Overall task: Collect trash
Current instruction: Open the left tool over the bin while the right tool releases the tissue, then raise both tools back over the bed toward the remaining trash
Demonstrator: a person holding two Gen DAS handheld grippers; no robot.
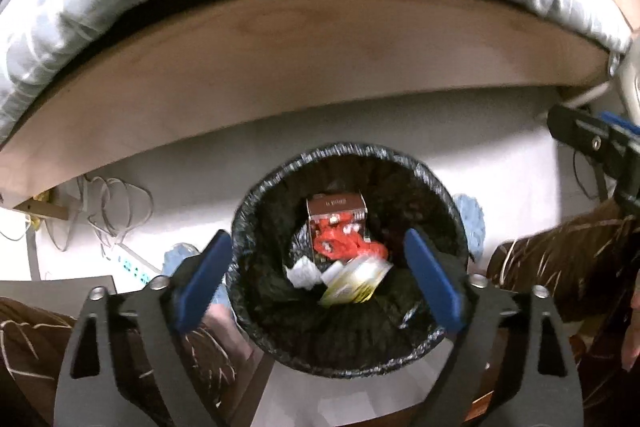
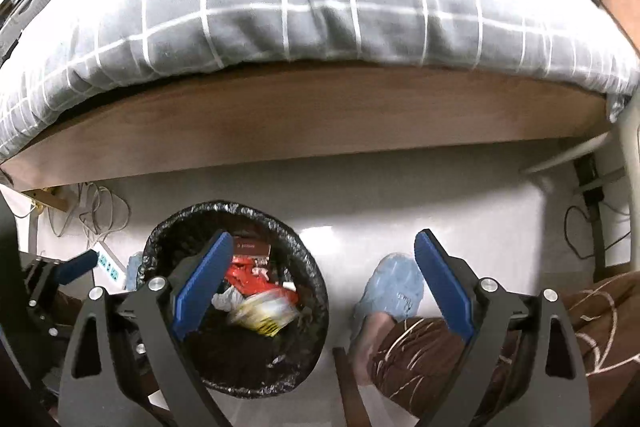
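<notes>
Blue-padded jaws of the left gripper (image 1: 318,281) stand wide apart directly over the mouth of the trash bin (image 1: 436,187), with nothing between them. Inside the black liner lie the collected items: a brown carton (image 1: 334,209) toward the far rim, a red wrapper (image 1: 340,245) in the middle, a crumpled white tissue (image 1: 302,273) and a yellow-and-white packet (image 1: 356,283) nearest the near rim. The packet appears blurred, so it is probably settling from a drop.

Procedure for the drop step: keep the open jaws centred above the bin's mouth, confirm that nothing clings to the pads, then lift straight clear so the liner's rim is not snagged.

To the right, the right gripper (image 2: 322,285) is likewise spread wide and empty; it hangs over the bin's right rim and the bare floor beside it.

Surface and room, left to right: loose white cables (image 1: 116,207) and a power strip (image 1: 134,267) lie on the pale floor (image 2: 400,195) at the bed's left corner; a wooden bed frame (image 1: 320,67) spans the far side under a grey checked duvet (image 2: 320,7); a light-blue slipper (image 2: 396,287) on the person's foot sits right of the bin.
</notes>
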